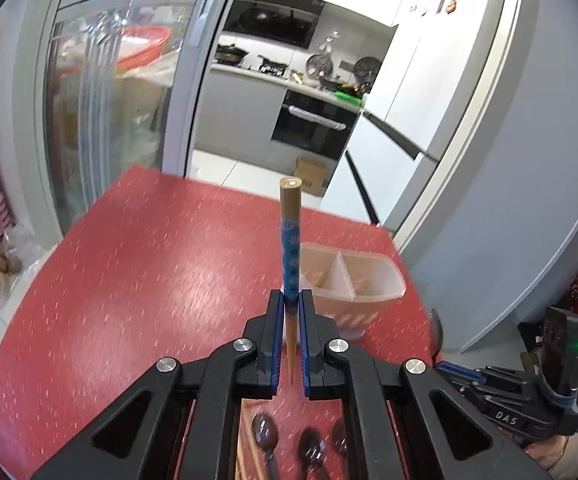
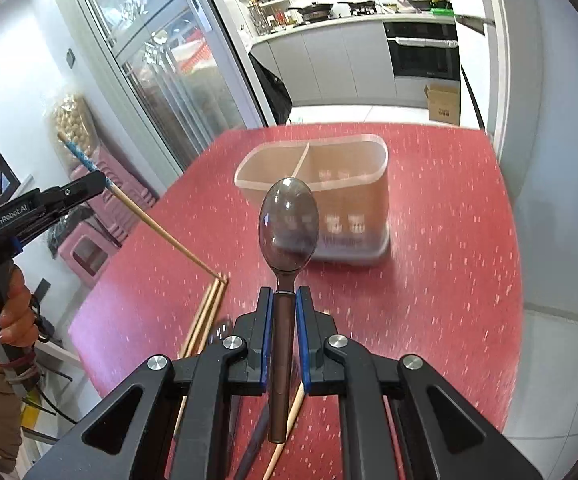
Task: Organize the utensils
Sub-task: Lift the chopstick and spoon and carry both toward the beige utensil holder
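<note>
My left gripper is shut on a wooden chopstick with a blue patterned band, held above the red table with its thick end up. It also shows in the right wrist view. My right gripper is shut on a dark translucent spoon, bowl pointing forward. A clear two-compartment utensil holder stands on the table ahead of the spoon; in the left wrist view the holder is just right of the chopstick. Loose chopsticks and dark spoons lie on the table below the grippers.
The red speckled table ends at a glass sliding door on the left and a white wall on the right. Pink stools stand left of the table. A kitchen lies beyond.
</note>
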`<state>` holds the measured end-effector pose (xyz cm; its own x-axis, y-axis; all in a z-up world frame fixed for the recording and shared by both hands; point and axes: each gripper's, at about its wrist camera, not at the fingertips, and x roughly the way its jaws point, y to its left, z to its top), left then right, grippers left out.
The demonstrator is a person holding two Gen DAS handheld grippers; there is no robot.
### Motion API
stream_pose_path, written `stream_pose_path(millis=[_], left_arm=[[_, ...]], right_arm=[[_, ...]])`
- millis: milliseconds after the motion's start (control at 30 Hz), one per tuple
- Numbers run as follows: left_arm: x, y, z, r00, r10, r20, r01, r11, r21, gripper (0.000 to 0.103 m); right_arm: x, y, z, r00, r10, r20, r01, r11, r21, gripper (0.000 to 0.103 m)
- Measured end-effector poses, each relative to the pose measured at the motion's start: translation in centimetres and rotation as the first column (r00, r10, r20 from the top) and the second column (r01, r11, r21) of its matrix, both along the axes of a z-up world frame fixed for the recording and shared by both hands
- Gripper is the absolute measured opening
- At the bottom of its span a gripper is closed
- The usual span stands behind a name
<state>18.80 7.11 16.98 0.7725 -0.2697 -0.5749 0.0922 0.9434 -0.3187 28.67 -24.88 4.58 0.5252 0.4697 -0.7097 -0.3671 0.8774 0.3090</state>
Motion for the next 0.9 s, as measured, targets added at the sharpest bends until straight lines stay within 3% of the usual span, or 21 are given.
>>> stream_pose_path(millis=[233,433,633,900], left_arm=[[3.2,-0.8,4.8,0.997,-0.019,0.078,0.020,1.000,-0.011,0.036],[6.7,-1.8,6.3,0.994,-0.030,0.106,0.030,1.000,0.002,0.036],[10.2,-3.7,5.4,0.994,-0.046,0.103,0.042,0.998,0.038,0.036],[13.4,-5.5,0.6,0.997,-0.055,0.045,0.052,0.997,0.058,0.035]], right_arm=[[3.7,-0.2,3.7,0.998,-0.011,0.064,0.010,1.000,0.011,0.012],[8.0,0.5,6.3,0.990,-0.032,0.140,0.030,0.999,0.018,0.012],[12.0,2.0,7.4,0.966,-0.050,0.255,0.046,0.999,0.021,0.012],[15.0,5.5,3.8,0.932,-0.019,0.362,0.039,0.998,-0.048,0.012]])
